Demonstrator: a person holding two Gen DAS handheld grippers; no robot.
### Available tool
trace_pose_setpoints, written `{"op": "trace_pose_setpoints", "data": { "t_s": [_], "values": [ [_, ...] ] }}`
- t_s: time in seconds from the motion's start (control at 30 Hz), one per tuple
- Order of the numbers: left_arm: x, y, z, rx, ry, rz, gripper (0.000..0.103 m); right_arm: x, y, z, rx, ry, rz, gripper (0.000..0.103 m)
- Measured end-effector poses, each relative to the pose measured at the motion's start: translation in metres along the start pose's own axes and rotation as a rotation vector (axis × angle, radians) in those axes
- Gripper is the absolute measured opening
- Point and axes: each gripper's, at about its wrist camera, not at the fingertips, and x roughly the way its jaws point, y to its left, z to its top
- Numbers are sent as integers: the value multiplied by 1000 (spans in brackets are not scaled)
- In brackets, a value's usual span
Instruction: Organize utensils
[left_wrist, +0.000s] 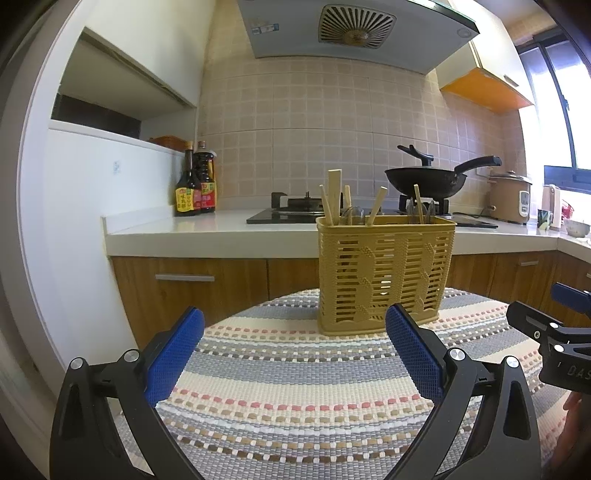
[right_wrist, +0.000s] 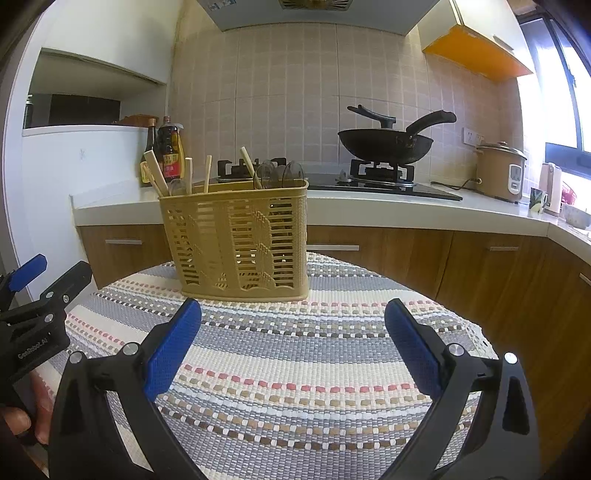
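A yellow slotted utensil basket stands upright at the far side of a round table under a striped woven cloth. Wooden chopsticks and clear spoons stick out of its top. My left gripper hovers open over the cloth, short of the basket, with nothing between its blue pads. My right gripper is also open and empty, near the basket's right front. Each gripper shows at the edge of the other's view.
Behind the table runs a white kitchen counter with wooden cabinets below. On it are sauce bottles, a gas hob with a black wok, a rice cooker and cups at the far right. A person's fingers hold the left gripper.
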Motion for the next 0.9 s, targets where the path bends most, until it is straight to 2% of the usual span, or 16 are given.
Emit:
{"op": "trace_pose_setpoints", "data": {
  "t_s": [0.9],
  "values": [
    [6, -1, 0, -9, 35, -13, 95, 3, 1, 0, 3, 13, -8, 95]
  ]
}}
